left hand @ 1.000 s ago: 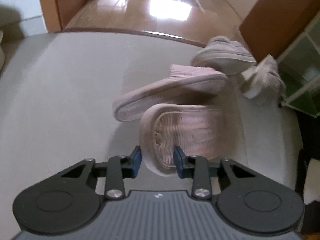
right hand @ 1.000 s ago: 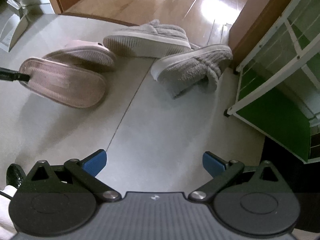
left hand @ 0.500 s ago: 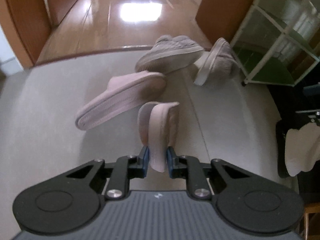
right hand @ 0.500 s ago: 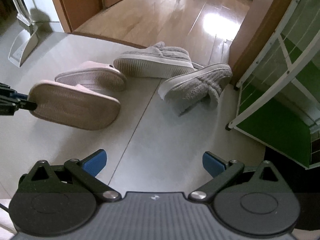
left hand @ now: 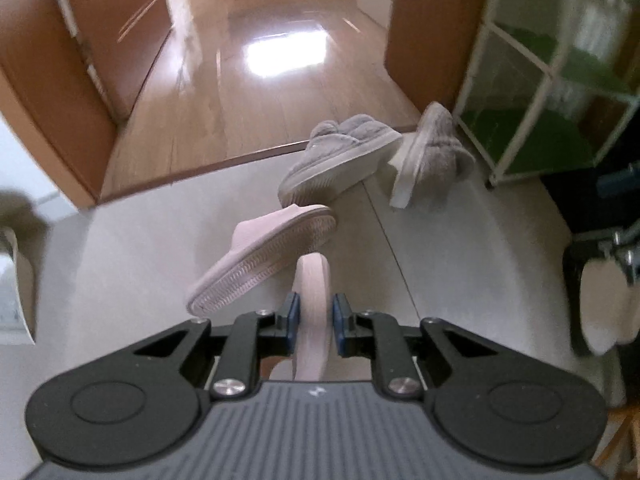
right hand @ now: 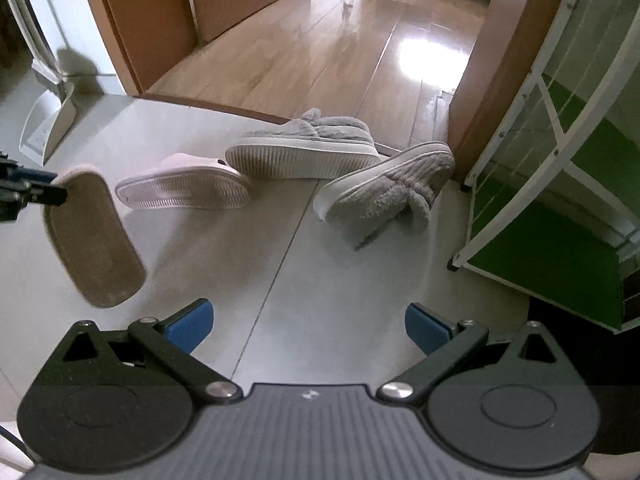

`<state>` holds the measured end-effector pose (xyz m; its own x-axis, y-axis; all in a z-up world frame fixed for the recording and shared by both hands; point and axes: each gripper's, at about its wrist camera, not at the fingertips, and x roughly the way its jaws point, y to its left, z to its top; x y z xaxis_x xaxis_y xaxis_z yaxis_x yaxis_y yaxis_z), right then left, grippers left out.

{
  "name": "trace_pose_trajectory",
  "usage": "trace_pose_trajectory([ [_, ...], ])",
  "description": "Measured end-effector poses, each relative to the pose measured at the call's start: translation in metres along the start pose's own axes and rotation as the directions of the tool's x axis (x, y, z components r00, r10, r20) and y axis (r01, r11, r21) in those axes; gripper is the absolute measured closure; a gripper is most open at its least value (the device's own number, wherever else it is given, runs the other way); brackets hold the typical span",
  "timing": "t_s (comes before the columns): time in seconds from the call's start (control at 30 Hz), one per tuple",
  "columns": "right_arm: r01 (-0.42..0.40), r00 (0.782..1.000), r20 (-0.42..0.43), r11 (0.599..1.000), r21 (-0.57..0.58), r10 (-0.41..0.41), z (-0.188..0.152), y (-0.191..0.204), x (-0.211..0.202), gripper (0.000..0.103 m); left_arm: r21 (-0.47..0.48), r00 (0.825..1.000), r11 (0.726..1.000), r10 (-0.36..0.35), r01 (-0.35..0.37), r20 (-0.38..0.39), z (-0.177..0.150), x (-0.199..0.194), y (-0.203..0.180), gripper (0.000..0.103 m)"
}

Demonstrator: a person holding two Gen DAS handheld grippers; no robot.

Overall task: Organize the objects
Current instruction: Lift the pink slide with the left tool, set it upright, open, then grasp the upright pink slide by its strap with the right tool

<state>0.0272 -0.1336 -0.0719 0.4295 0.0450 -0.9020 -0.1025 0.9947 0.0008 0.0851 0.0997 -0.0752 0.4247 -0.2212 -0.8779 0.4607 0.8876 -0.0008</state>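
Observation:
My left gripper [left hand: 313, 315] is shut on a pink slipper [left hand: 313, 320], held edge-on above the grey floor; in the right wrist view the slipper [right hand: 94, 240] hangs sole-out from the left gripper [right hand: 60, 192]. The second pink slipper [left hand: 262, 258] lies on its side on the floor, also in the right wrist view [right hand: 182, 188]. Two grey fuzzy slippers [left hand: 340, 160] [left hand: 434, 156] lie tipped over beyond it, by the doorway; they show in the right wrist view too [right hand: 304, 148] [right hand: 384, 192]. My right gripper [right hand: 308, 324] is open and empty, low over the floor.
A white-framed rack with green shelves [right hand: 560, 208] stands at the right, also in the left wrist view [left hand: 552, 92]. A wooden floor [left hand: 256, 80] starts past the threshold. A white stand base [right hand: 48, 124] sits at the far left.
My left gripper has lifted the pink slipper off the floor and turned it; it now hangs toe-down. The right gripper has risen slightly and stays open.

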Motion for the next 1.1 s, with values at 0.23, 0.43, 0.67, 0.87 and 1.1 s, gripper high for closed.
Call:
trace_pose_trajectory([
  [0.23,0.004,1.0,0.026,1.0,0.005,-0.004,-0.002,-0.005,-0.007,0.0,-0.004,0.993,0.994,-0.106,0.106,-0.043,-0.012,0.02,-0.045,0.087],
  [0.43,0.004,1.0,0.025,1.0,0.009,-0.004,-0.002,-0.01,-0.009,0.0,-0.028,0.98,0.985,-0.175,0.173,-0.09,-0.01,0.034,-0.07,0.083],
  [0.67,0.012,1.0,0.014,1.0,0.02,-0.013,-0.004,-0.015,-0.006,0.0,-0.044,0.984,0.987,-0.157,0.154,-0.084,-0.01,0.042,-0.072,0.066],
  [0.87,0.008,1.0,0.012,1.0,0.017,-0.008,-0.004,-0.016,-0.005,0.0,-0.099,0.982,0.983,-0.162,0.152,-0.095,-0.011,0.046,-0.063,0.064],
  [1.1,-0.038,0.999,0.021,0.999,-0.014,0.038,-0.009,-0.011,-0.002,0.0,-0.129,0.989,0.983,-0.138,0.129,-0.061,-0.013,0.04,-0.053,0.031],
])
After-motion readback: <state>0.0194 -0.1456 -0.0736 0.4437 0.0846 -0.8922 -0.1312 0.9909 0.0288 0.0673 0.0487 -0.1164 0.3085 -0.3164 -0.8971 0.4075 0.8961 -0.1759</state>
